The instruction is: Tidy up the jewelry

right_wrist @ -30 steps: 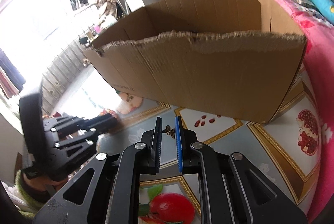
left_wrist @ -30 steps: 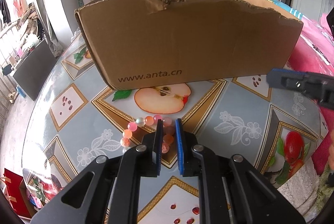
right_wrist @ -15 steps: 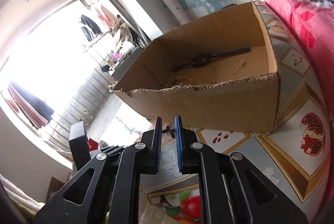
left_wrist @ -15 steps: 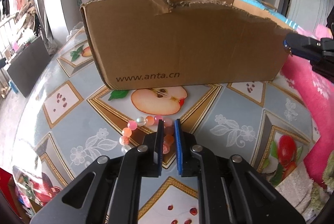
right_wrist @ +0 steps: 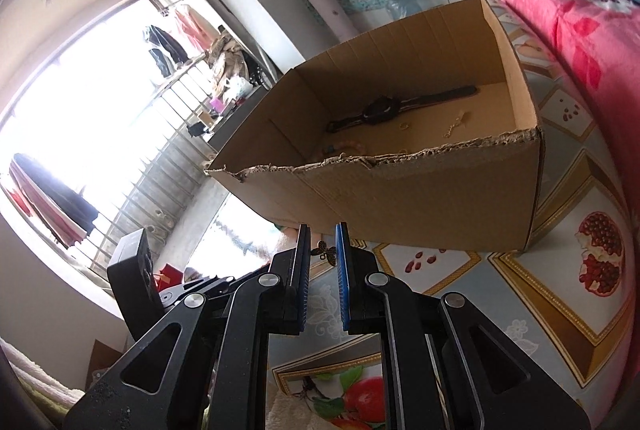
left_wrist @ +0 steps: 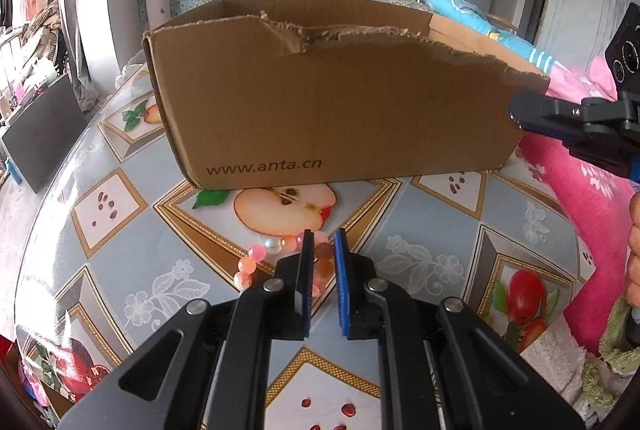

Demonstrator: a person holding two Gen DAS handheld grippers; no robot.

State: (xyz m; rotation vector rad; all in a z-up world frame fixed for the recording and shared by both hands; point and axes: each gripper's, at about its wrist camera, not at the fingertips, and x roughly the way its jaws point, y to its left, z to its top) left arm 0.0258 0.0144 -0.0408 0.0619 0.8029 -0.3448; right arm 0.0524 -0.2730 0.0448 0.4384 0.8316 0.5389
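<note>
A bracelet (left_wrist: 256, 253) of pink, orange and pearl beads lies on the fruit-patterned table (left_wrist: 440, 262) in front of a torn cardboard box (left_wrist: 328, 109). My left gripper (left_wrist: 323, 236) is shut on its right side, with beads showing between the blue pads. My right gripper (right_wrist: 323, 236) is shut on a small brass butterfly charm (right_wrist: 325, 253). It hangs in front of the box (right_wrist: 420, 201), a little above the near wall. In the left wrist view the right gripper (left_wrist: 516, 113) is by the box's right corner. A black watch (right_wrist: 384, 109) and small gold pieces (right_wrist: 456, 125) lie in the box.
A pink blanket (right_wrist: 580, 9) borders the table on the right, also seen as the pink blanket (left_wrist: 580, 209). A white towel (left_wrist: 548, 350) lies at the table's near right edge, beside a person's hand (left_wrist: 634, 230). A bright window with rails (right_wrist: 100, 109) is to the left.
The right gripper rose and tilted, so the box's inside now shows; in the left view it climbed to the box's right corner. The left view tilted up slightly, beads still between its pads.
</note>
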